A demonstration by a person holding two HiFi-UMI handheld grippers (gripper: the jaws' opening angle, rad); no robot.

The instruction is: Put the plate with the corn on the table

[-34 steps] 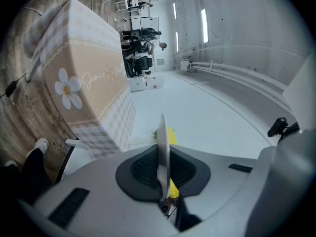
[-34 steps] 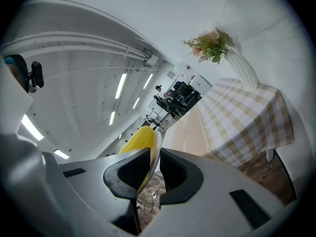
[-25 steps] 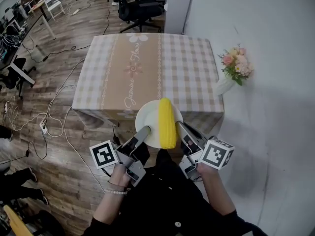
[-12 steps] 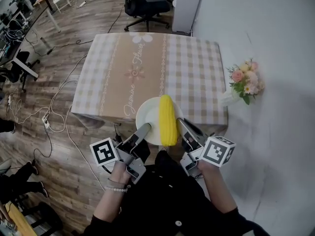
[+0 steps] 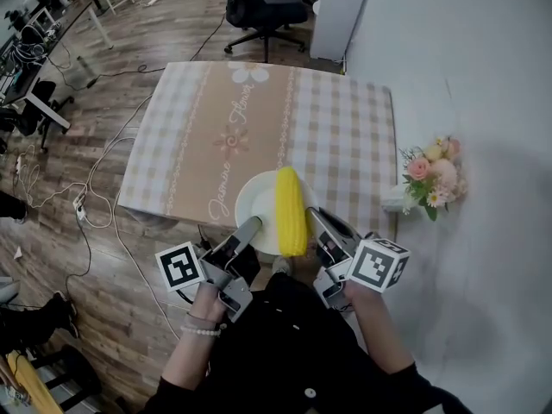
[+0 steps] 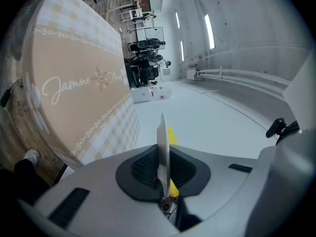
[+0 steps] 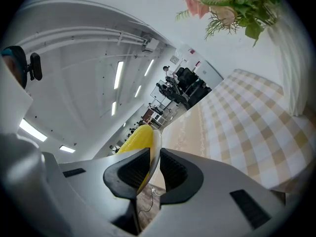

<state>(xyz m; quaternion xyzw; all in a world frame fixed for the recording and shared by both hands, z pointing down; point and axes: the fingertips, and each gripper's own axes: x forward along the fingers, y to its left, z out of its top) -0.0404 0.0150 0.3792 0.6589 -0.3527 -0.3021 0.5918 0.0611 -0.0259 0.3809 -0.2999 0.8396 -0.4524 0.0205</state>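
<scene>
Checked table (image 5: 345, 136), plate (image 5: 253, 203) (with corn (image 5: 290, 210)) clamped

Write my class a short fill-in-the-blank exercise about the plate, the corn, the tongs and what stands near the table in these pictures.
1. The corn on the white plate is ____ in colour.
2. The left tongs and the right tongs make ____ tongs shut on the plate.
3. In the head view, the pink flowers stand off the table's ____ side.

Missing words: yellow; two; right.
</scene>
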